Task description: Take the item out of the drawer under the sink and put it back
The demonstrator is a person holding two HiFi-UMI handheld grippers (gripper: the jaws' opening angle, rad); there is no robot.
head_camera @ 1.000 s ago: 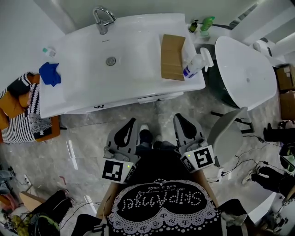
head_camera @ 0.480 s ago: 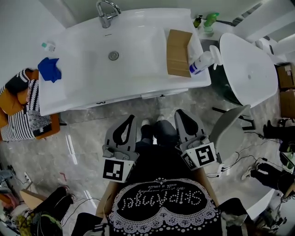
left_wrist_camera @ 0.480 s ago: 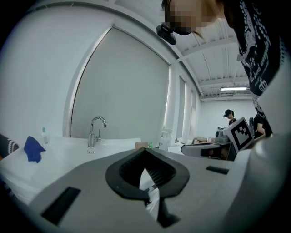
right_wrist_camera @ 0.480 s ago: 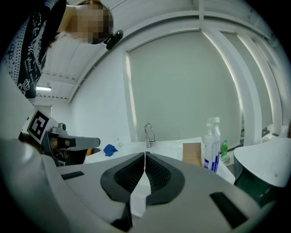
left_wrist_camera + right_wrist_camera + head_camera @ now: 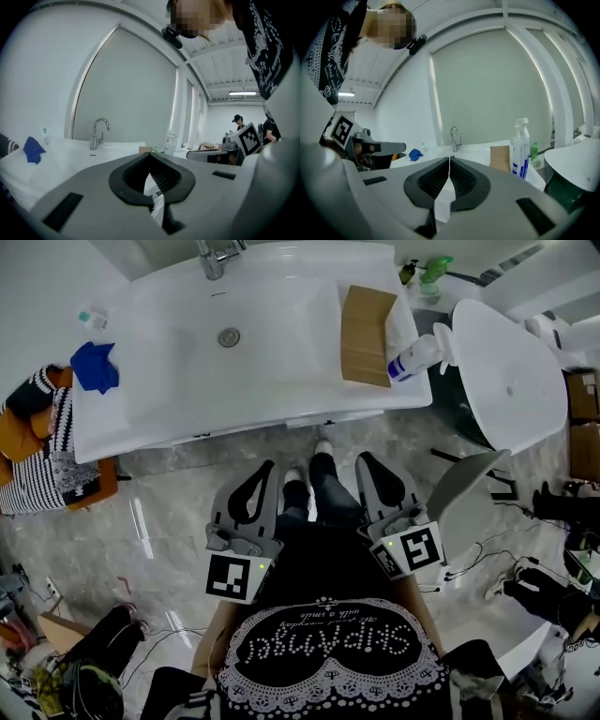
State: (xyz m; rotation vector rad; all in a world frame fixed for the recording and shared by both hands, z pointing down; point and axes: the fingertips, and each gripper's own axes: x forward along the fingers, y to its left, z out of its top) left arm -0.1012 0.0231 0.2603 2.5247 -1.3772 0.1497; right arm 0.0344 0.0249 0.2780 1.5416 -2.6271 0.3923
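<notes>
Drawer (image 5: 309, 420) under the sink (image 5: 281, 381) looks shut from the head view. Only a thin strip of cabinet front shows below the counter edge, and nothing juts out over the floor. Item itself isn't in sight anywhere, so I take it it's inside, but can't confirm.

Both grippers sit low in front of the person's body, well short of the cabinet. Left gripper (image 5: 269, 489): jaws together at the tips in its own view, nothing btwn them, just white showing thru the gap further back. Right gripper (image 5: 364, 480): same, jaws closed tip to tip, empty. Neither touches anything.

On the counter there's a faucet (image 5: 214, 254) at the back and a blue cloth (image 5: 97, 367) at the left end. At the right end, a cardboard box (image 5: 366, 322) w/ a spray bottle (image 5: 412, 357) just beside it. None of that is part of the job, as far as I can judge.

Progress, my read: drawer closed & grippers empty fits either not started or fully done, and the pics alone don't say which. If it's the start, everything's left: approach, grip the handle, pull the drawer, pick the item, lift it out, return it, push shut. Handle is hard to make out from this steep angle, so I'd want a gripper view aimed lower before going in.
</notes>
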